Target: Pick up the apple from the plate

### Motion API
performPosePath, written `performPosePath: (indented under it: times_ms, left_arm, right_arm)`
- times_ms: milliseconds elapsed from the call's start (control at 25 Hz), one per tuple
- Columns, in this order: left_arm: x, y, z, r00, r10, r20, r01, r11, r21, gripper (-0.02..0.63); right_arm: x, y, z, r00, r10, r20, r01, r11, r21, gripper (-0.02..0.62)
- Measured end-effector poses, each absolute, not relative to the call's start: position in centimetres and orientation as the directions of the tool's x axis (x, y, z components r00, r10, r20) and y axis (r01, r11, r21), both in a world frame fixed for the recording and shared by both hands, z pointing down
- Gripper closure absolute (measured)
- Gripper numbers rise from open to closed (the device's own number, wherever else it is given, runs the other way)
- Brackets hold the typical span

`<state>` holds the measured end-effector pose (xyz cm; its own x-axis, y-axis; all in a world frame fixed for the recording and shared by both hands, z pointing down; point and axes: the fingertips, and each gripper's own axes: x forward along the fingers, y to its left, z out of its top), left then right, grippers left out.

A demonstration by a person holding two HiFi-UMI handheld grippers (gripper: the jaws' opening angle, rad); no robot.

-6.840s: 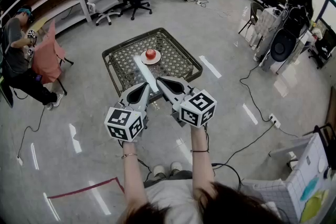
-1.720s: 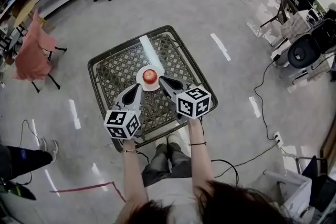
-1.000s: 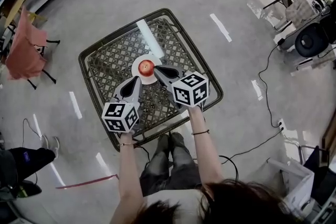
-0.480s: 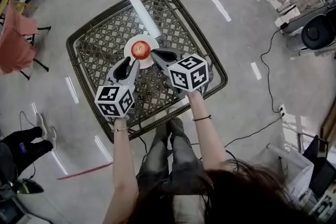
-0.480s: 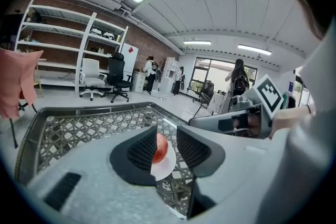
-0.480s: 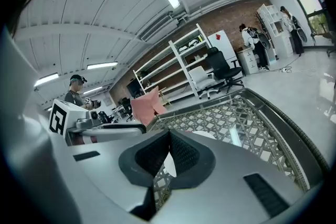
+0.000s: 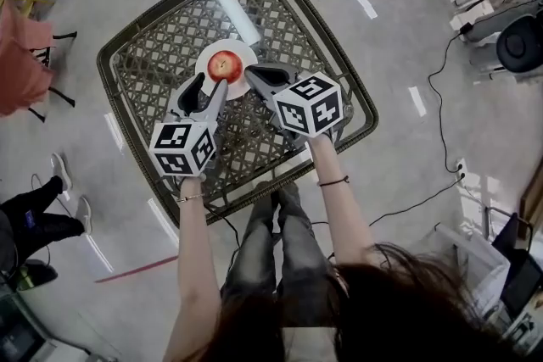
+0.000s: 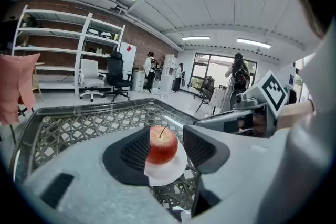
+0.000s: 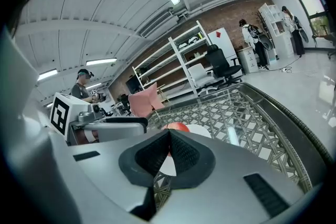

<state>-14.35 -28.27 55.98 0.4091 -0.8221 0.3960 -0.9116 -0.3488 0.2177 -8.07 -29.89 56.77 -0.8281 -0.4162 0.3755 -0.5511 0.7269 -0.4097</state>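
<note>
- Left gripper (image 7: 207,87): jaws part-open, having just been opening. Nothing is clasped. The apple (image 7: 223,64) shows in the gap just ahead of the tips, with the pads clear of it.
- Right gripper (image 9: 169,135): jaws closed tip to tip and empty, at the near right edge of the plate (image 7: 242,53).
- Apple: red, stem up, resting at the middle of the white plate.
- Plate: lies on the lattice table (image 7: 288,30).
- Step in hand, by judgement: approach; no grasp made yet.
- Next move probably calls for left jaws wider than the apple, eased round its sides, closed evenly so it cannot roll, then lifted.
</note>
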Motion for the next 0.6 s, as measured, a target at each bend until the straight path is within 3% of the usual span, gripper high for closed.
performPosePath:
  times_ms: [600]
  left_arm:
    - [-14.0,-30.6,59.8,0.408,-0.813,0.416,-0.913,-0.371,0.170,0.303]
  right_arm:
    - [-6.8,-30.9,60.0,-0.815,-0.441,0.377,-0.573,0.713,-0.405,0.586]
